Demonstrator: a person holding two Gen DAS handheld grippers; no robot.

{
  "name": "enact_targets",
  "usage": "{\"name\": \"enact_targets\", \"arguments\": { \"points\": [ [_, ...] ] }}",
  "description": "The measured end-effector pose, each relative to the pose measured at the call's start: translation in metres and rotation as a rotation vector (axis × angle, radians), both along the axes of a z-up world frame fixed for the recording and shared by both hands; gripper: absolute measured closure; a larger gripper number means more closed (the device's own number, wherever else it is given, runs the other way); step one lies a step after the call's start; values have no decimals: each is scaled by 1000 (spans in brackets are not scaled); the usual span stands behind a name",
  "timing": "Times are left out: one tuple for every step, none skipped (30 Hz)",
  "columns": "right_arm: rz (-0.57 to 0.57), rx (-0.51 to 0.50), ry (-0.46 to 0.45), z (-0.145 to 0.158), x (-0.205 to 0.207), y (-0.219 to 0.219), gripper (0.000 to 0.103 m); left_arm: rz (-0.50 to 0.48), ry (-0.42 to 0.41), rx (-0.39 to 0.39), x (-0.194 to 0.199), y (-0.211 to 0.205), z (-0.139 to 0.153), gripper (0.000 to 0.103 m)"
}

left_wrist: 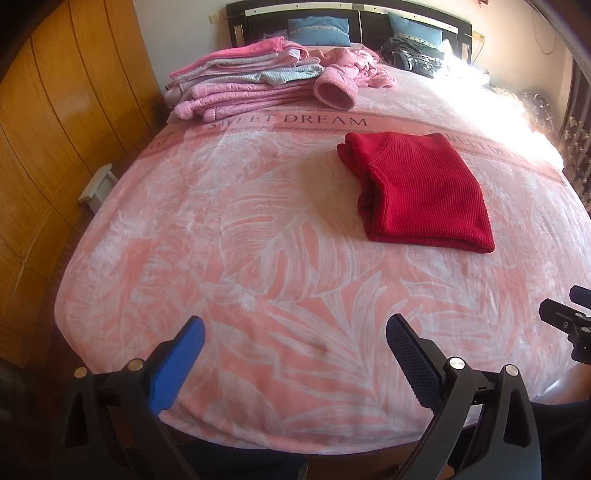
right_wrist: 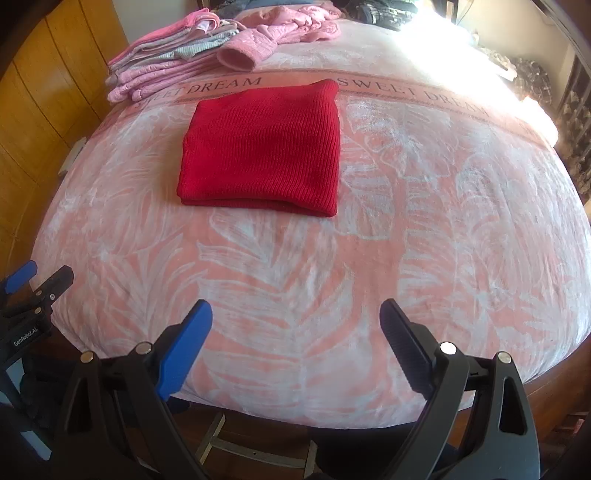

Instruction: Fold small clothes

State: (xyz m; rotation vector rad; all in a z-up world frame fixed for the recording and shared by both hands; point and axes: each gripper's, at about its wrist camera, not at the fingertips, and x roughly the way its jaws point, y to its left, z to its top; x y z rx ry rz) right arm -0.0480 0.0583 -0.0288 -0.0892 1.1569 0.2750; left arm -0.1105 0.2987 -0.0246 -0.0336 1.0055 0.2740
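A red knitted sweater [left_wrist: 424,192] [right_wrist: 262,147] lies folded into a neat rectangle on the pink leaf-patterned blanket [left_wrist: 258,258] [right_wrist: 424,221], in the middle of the bed. My left gripper [left_wrist: 295,325] hovers open over the near edge of the bed, well short of the sweater and to its left. My right gripper [right_wrist: 295,310] is also open above the near edge, with the sweater ahead and slightly left. Nothing sits between either pair of fingers. The left gripper [right_wrist: 33,280] shows at the left edge of the right wrist view.
A stack of folded pink and grey clothes [left_wrist: 243,77] [right_wrist: 166,62] sits at the far left of the bed. A loose pink garment [left_wrist: 351,74] [right_wrist: 288,26] lies beside it. Blue pillows [left_wrist: 317,31] lean on the headboard. A wooden wardrobe [left_wrist: 55,129] runs along the left.
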Motion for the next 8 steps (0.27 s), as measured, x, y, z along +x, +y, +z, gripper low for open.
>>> {"name": "enact_targets", "arguments": {
  "points": [
    [-5, -4, 6, -1, 1, 0, 12, 0, -1, 0, 0, 0, 0, 4],
    [-9, -6, 10, -2, 1, -1, 12, 0, 0, 0, 0, 0, 0, 4],
    [-11, -8, 14, -2, 2, -2, 12, 0, 0, -1, 0, 0, 0, 4],
    [-15, -11, 20, -3, 2, -2, 12, 0, 0, -2, 0, 0, 0, 4],
    [-17, -11, 25, -4, 3, -3, 12, 0, -1, -2, 0, 0, 0, 4],
    [-19, -11, 27, -4, 2, -3, 12, 0, -2, -1, 0, 0, 0, 4],
    [-18, -13, 27, -4, 2, -3, 12, -1, -3, 0, 0, 0, 0, 4],
    [-16, -15, 25, -4, 1, -3, 12, -3, -4, 2, 0, 0, 0, 4]
  ]
}}
